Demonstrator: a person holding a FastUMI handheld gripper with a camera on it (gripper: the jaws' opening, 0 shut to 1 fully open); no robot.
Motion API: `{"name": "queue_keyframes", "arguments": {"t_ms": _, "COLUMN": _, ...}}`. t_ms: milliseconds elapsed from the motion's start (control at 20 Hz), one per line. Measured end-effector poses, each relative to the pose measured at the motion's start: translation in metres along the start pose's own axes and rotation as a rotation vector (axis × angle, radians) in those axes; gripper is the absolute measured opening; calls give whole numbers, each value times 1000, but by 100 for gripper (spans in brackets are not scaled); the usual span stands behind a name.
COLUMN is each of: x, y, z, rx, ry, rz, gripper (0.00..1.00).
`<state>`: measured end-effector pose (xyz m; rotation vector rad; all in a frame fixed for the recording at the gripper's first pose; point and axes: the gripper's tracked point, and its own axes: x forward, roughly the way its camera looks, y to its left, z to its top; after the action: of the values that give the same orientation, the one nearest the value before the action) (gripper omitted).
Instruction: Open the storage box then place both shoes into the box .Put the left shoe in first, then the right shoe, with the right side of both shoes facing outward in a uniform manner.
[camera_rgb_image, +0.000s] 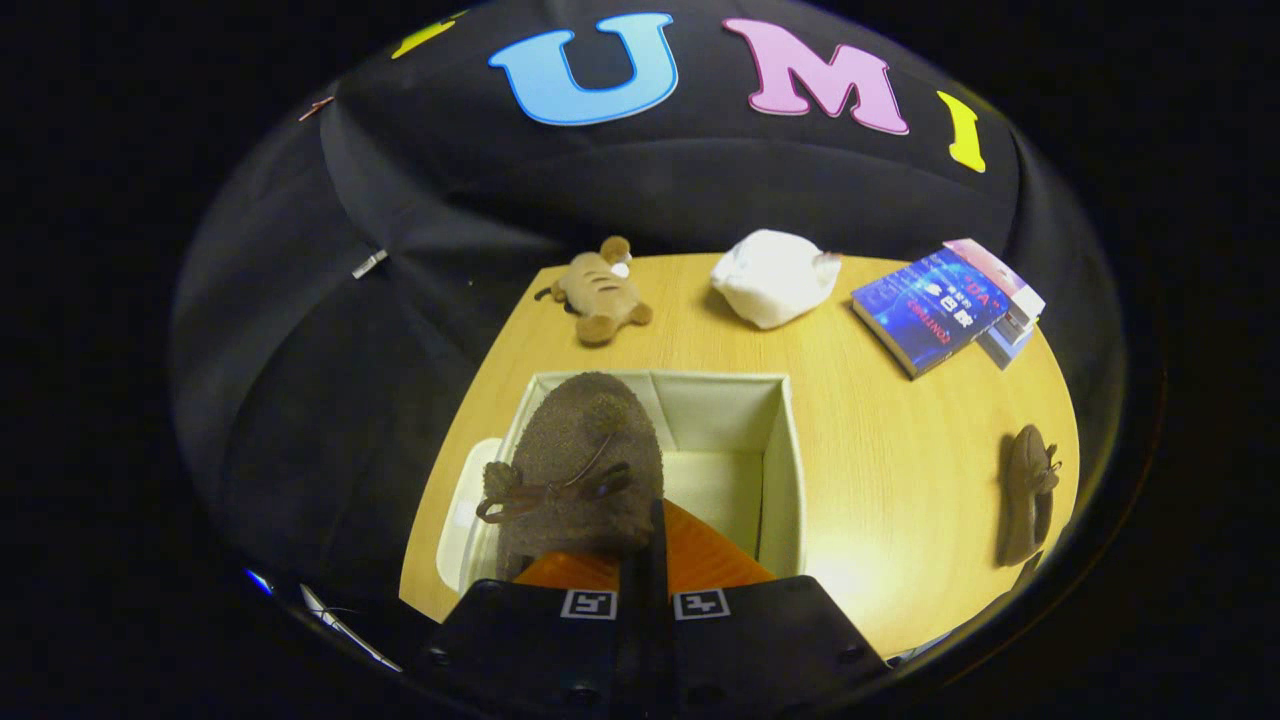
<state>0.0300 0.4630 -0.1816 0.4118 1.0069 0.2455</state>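
Storage box (790, 470) open on the worktop (900, 480), lid (462, 500) lying just beside its far-left wall. Tool (645, 560) closed tight, fingers pinched together on the rear of a brown fuzzy shoe (585, 460), bow on top, toe pointing ahead. Shoe hanging over the box's left half, partly down between the walls, not yet released by the look of it. Second shoe (1030, 490) waiting on its side well off to the right on the worktop. So: opening done, first shoe nearly placed, second shoe untouched. Beyond the box: plush toy (600, 290), white bundle (775, 275), books (940, 305). Which side faces outward: hard to tell.
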Motion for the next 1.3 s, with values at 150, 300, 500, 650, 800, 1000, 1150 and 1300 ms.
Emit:
{"name": "queue_keyframes", "arguments": {"t_ms": 150, "x": 20, "y": -7, "z": -16, "rx": 18, "ry": 33, "rz": -74, "gripper": 6}}
{"name": "queue_keyframes", "arguments": {"t_ms": 300, "x": 34, "y": -1, "z": -25, "rx": 59, "ry": 76, "rz": -86, "gripper": 6}}
{"name": "queue_keyframes", "arguments": {"t_ms": 500, "x": 40, "y": 16, "z": -42, "rx": 66, "ry": 137, "rz": -39, "gripper": 11}}
{"name": "queue_keyframes", "arguments": {"t_ms": 650, "x": 37, "y": 31, "z": -46, "rx": 56, "ry": 148, "rz": 23, "gripper": 15}}
{"name": "queue_keyframes", "arguments": {"t_ms": 800, "x": 31, "y": 38, "z": -39, "rx": 24, "ry": 130, "rz": 60, "gripper": 32}}
{"name": "queue_keyframes", "arguments": {"t_ms": 1000, "x": 25, "y": 41, "z": -39, "rx": -15, "ry": 117, "rz": 95, "gripper": 76}}
{"name": "queue_keyframes", "arguments": {"t_ms": 1150, "x": 17, "y": 40, "z": -36, "rx": -46, "ry": 100, "rz": 119, "gripper": 95}}
{"name": "queue_keyframes", "arguments": {"t_ms": 1300, "x": -8, "y": 39, "z": -20, "rx": -67, "ry": 41, "rz": 168, "gripper": 98}}
